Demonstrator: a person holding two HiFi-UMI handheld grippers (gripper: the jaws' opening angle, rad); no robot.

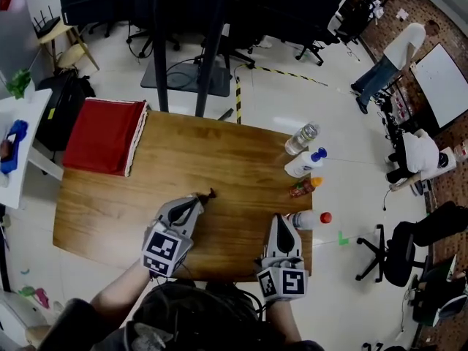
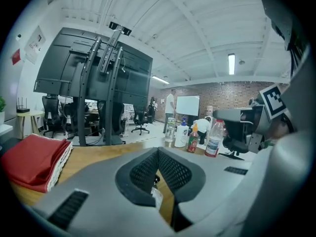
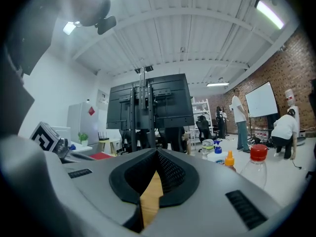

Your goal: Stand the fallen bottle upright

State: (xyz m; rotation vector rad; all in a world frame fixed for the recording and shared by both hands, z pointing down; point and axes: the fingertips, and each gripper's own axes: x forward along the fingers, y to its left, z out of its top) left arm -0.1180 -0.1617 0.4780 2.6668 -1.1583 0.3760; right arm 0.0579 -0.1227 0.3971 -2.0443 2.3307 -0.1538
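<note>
An office-like lab: swivel chairs (image 1: 406,248), a whiteboard (image 1: 447,83), screens on stands (image 2: 97,68).

The head camera looks steeply down over the whole wooden worktop (image 1: 219,159), with the left tool (image 1: 210,194) and right tool (image 1: 282,219) near its front edge. Each tool camera sits close behind its own jaws and faces roughly level across the worktop. All three views share the bottles (image 1: 303,163).

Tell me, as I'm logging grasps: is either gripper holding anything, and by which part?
Nothing is held. The left gripper and the right gripper each have their fingers closed together with nothing between them.
</note>
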